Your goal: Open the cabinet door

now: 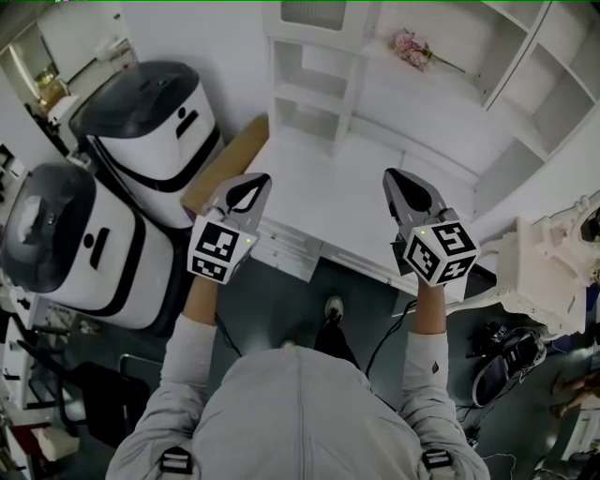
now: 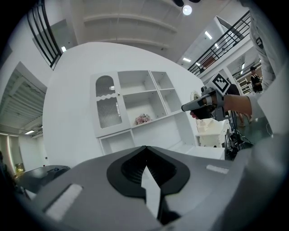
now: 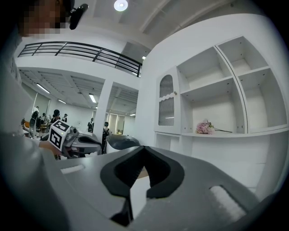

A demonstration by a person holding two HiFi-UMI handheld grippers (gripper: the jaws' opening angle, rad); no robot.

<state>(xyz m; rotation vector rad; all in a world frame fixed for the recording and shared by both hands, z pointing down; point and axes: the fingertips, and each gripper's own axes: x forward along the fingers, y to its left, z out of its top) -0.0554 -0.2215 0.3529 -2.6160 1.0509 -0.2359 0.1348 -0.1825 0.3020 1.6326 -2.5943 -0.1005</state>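
The white cabinet door [image 1: 314,11] with ribbed glass sits at the top left of a white shelf unit, shut; it also shows as an arched door [image 2: 108,108] and as the door [image 3: 166,106]. Both grippers hover level over the white desk top [image 1: 328,202], well short of the door. My left gripper [image 1: 258,178] is shut with nothing in it, its tips [image 2: 145,148] meeting. My right gripper [image 1: 389,175] is shut and empty too, tips [image 3: 144,148] together. Each gripper sees the other: the right gripper [image 2: 198,104], the left gripper [image 3: 86,143].
Pink flowers [image 1: 412,47] lie on an open shelf right of the door. Two white-and-black machines [image 1: 150,112] [image 1: 66,244] stand at the left beside a brown board [image 1: 225,159]. A white ornate piece [image 1: 553,272] and shoes [image 1: 506,366] are at the right.
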